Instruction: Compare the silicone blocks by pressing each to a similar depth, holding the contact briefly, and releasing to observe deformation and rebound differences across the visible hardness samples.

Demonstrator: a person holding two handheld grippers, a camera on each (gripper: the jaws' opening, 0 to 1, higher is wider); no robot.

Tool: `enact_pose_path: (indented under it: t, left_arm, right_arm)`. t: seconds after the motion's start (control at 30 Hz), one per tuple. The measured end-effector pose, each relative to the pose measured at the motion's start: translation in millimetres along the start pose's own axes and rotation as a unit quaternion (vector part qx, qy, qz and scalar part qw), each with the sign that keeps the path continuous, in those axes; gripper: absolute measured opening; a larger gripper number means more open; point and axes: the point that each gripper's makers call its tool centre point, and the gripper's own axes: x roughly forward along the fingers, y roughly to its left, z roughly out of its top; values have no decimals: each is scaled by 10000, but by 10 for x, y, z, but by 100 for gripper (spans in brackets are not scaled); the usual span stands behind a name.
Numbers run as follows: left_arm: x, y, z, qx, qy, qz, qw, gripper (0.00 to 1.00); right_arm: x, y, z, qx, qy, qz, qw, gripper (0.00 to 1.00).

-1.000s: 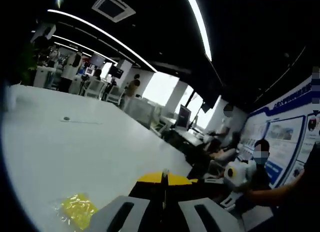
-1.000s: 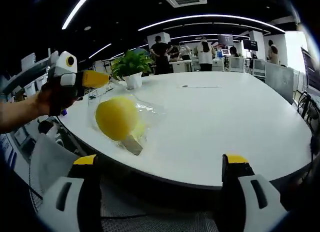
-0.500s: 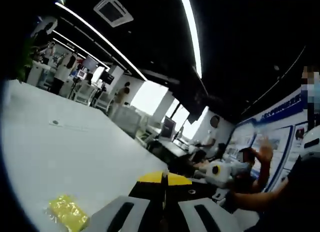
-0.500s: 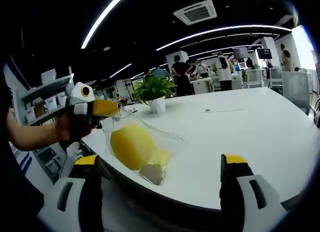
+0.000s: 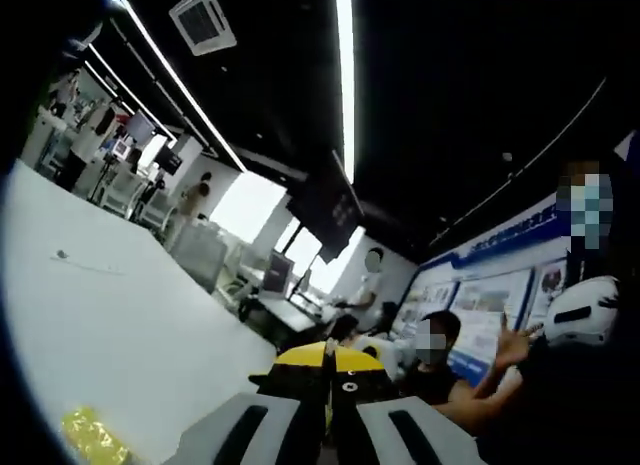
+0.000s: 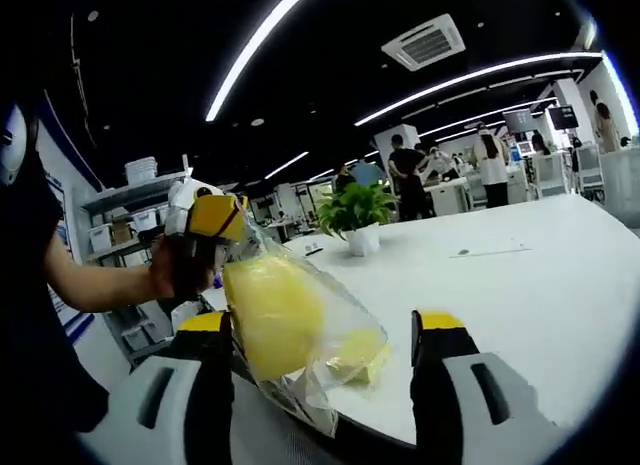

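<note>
A clear plastic bag [image 6: 330,335] hangs by its top from my left gripper [image 6: 216,219], which a hand holds up at the left of the right gripper view. Inside the bag are a large yellow silicone block [image 6: 270,310] and a smaller yellow piece [image 6: 358,353]. My right gripper [image 6: 322,323] is open, and the bag hangs between its two yellow-tipped jaws, close to the camera. In the left gripper view my left gripper [image 5: 328,363] has its yellow tips pressed together. A patch of the yellow block [image 5: 92,435] shows at that view's lower left.
The big white table [image 6: 520,285] stretches away under the bag, with a potted plant [image 6: 357,210] on it. People stand at desks [image 6: 450,165] beyond. Shelves [image 6: 120,215] stand at the left. Seated people [image 5: 440,370] and a poster wall [image 5: 500,305] lie past the table's end.
The left gripper has lifted the bag off the table and brought it nearer, in between the right jaws. The right jaws stand a little narrower. Both cameras have tilted upward.
</note>
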Motion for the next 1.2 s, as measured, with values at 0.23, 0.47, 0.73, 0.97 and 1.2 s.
enact_pose_path:
  t: [0.23, 0.47, 0.73, 0.97, 1.2]
  left_arm:
    - [-45, -6, 121, -105, -209, -136, 9996, 0]
    - [-88, 45, 167, -202, -344, -104, 9992, 0]
    - [-69, 148, 149, -324, -414, -28, 9986, 0]
    - [-16, 180, 72, -115, -253, 202, 9994, 0]
    - [1, 139, 1, 650, 75, 468, 9968, 0]
  right_arm:
    - [36, 175, 112, -144, -122, 447, 9988, 34]
    - [65, 257, 143, -229, -148, 678, 9973, 27]
    - [27, 272, 104, 172, 62, 632, 9978, 15]
    - [-3, 214, 59, 521, 407, 316, 9973, 7]
    - [-38, 234, 26, 667, 600, 285, 9956, 3]
